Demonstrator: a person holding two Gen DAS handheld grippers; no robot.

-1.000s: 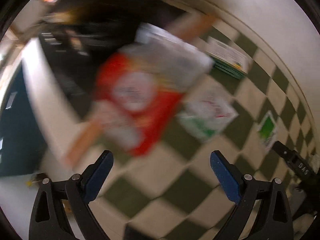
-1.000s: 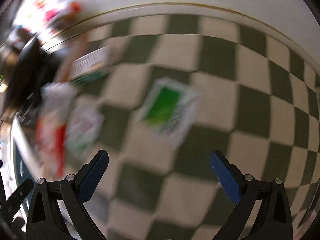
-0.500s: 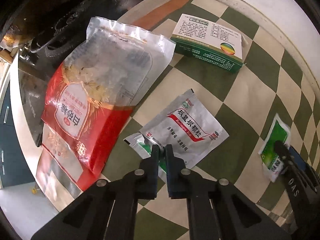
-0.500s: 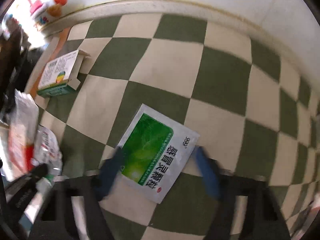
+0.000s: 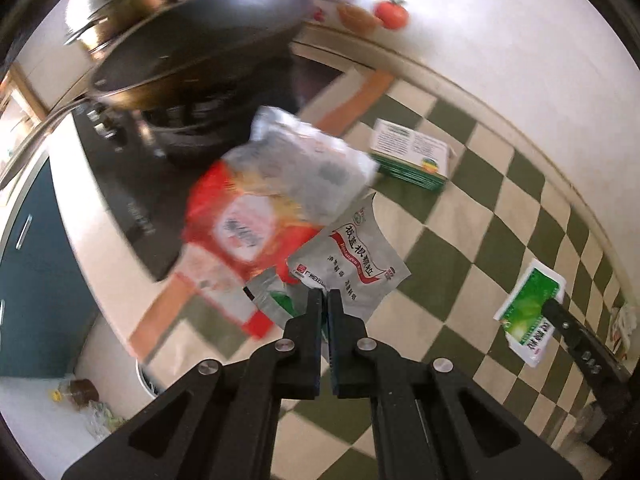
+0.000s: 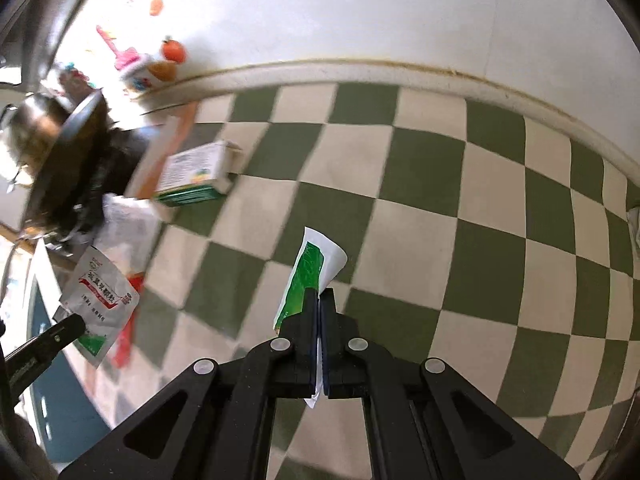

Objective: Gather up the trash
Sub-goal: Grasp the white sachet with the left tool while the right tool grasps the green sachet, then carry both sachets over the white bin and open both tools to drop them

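Green sachet [image 6: 306, 276] hangs clamped in my right tool [image 6: 319, 294], the white sachet [image 5: 354, 258] in my left tool [image 5: 325, 296], while the red bag [image 5: 256, 216] lies nearer the left tool.

Green-and-cream checkered surface [image 6: 416, 216] fills most of both views, meeting a white wall [image 6: 360, 12] at 12 o'clock along a pale, stained edge strip [image 6: 400, 70]. Black stove [image 5: 160, 184] with a dark wok [image 5: 200, 44] sits at 10 o'clock in the left view. Teal cabinet front [image 5: 36, 280] at 8 o'clock; bright glare at 12.
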